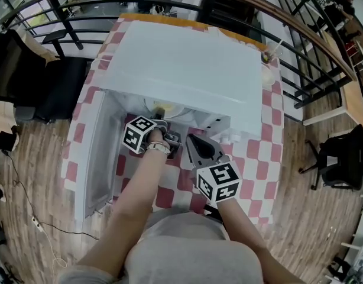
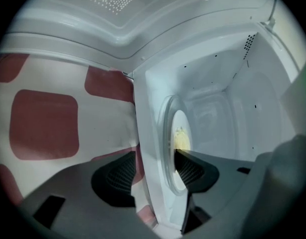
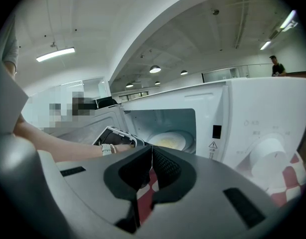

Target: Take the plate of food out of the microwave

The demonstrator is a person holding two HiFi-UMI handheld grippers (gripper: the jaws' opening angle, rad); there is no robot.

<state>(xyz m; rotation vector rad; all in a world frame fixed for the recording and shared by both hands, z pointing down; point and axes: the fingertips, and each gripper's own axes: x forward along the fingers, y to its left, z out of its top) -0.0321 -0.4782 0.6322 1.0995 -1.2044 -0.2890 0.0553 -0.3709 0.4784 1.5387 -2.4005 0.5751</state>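
The white microwave stands on the checked table with its door swung open to the left. Inside, a white plate with yellow food sits on the turntable; it also shows as a plate in the left gripper view and as a plate in the right gripper view. My left gripper is at the oven mouth, rolled on its side, jaws open. One jaw lies over the plate's near rim and the other outside the oven floor's front lip. My right gripper hangs in front of the oven, shut and empty.
The red-and-white checked cloth covers the table. The control panel with a dial is right of the oven mouth. A cup with a straw stands at the back right corner. A railing and a chair lie beyond the table.
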